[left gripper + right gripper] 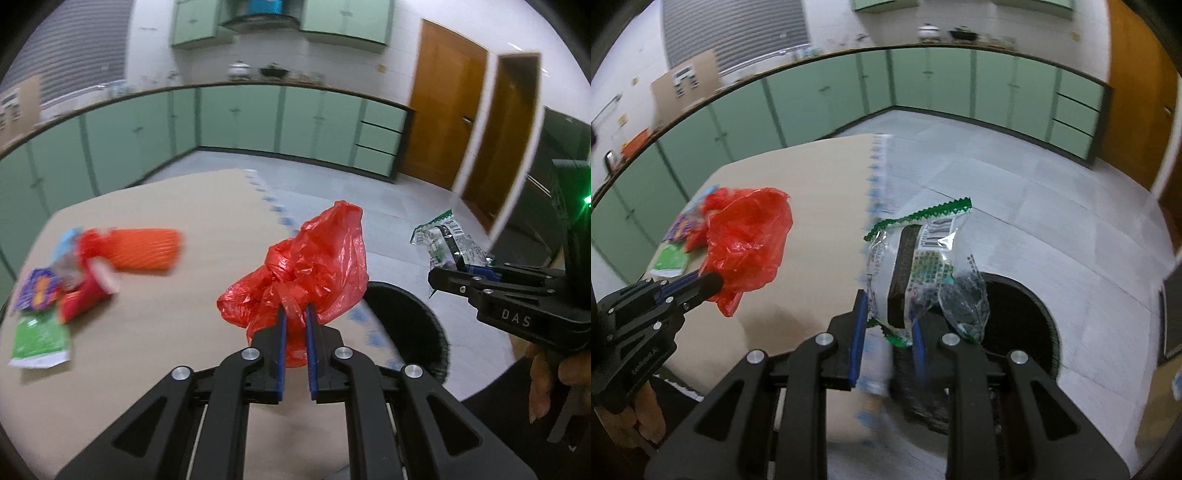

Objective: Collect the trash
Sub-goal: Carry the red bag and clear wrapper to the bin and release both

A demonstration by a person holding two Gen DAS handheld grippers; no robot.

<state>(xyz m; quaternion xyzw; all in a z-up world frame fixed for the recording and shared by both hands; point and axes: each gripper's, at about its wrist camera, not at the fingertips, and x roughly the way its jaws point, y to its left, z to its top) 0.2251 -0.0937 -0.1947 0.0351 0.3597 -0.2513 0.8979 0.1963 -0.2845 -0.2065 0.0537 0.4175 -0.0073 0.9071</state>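
Tilting down: left hand-held gripper [294, 310] pinching red bag [310, 269]; right hand-held gripper [888, 317] pinching clear wrapper [919, 266].

Bin [424, 321] partly hidden behind red bag [314, 269]; table litter [74, 273] motion-blurred, labels unreadable.

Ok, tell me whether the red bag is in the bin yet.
Not in. The left claw holds the red bag above the table, beside the bin.

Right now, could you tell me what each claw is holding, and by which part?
Left claw: red bag, pinched at its knotted neck. Right claw: clear wrapper, gripped at its lower end.
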